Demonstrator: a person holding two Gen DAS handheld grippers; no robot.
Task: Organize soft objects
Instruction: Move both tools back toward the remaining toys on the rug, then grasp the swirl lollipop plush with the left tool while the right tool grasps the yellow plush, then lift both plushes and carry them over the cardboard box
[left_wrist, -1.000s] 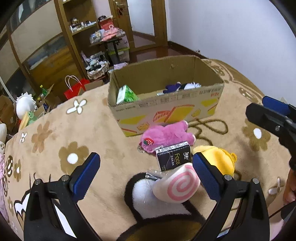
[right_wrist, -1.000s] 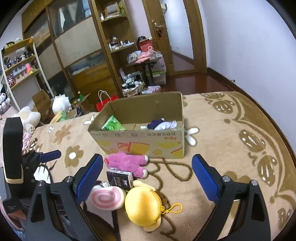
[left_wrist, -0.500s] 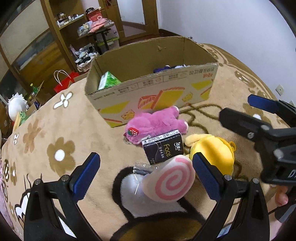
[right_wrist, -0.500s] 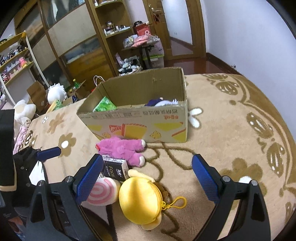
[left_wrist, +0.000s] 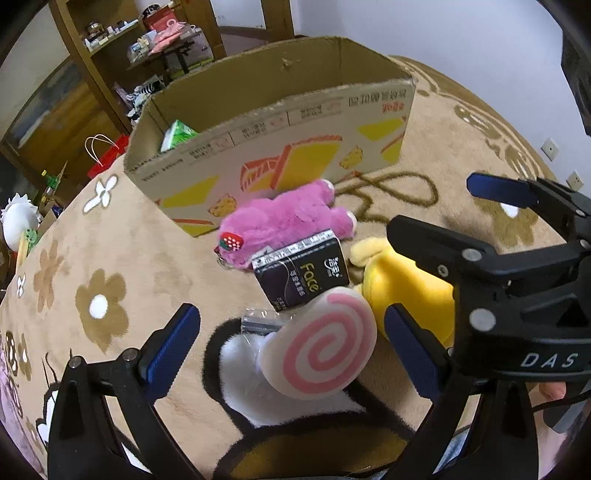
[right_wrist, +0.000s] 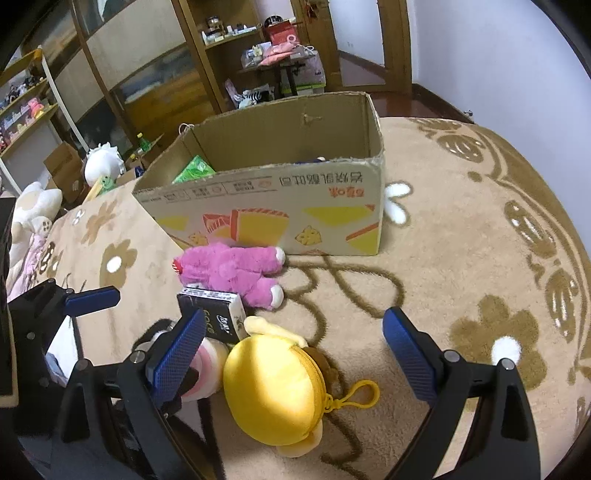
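A pink-swirl roll plush (left_wrist: 319, 345) lies on the carpet between the open jaws of my left gripper (left_wrist: 291, 341). Beside it lie a black tissue pack (left_wrist: 303, 275), a pink bear plush (left_wrist: 284, 221) and a yellow round plush pouch (left_wrist: 406, 291). My right gripper (right_wrist: 291, 350) is open and low over the yellow pouch (right_wrist: 273, 391), which sits between its jaws. The right gripper also shows in the left wrist view (left_wrist: 461, 210). The open cardboard box (right_wrist: 266, 206) stands just behind, holding a green pack (right_wrist: 194, 171) and a dark plush.
The tan flowered carpet (right_wrist: 480, 258) spreads to the right. Behind the box are wooden shelves (right_wrist: 221, 55), a cluttered small table (right_wrist: 284, 62), a red bag (left_wrist: 105, 157) and white plush toys (right_wrist: 103, 162) at the left.
Both grippers have moved forward and down toward the pile. The swirl plush now sits between the left jaws and the yellow pouch between the right jaws. Both stay open.
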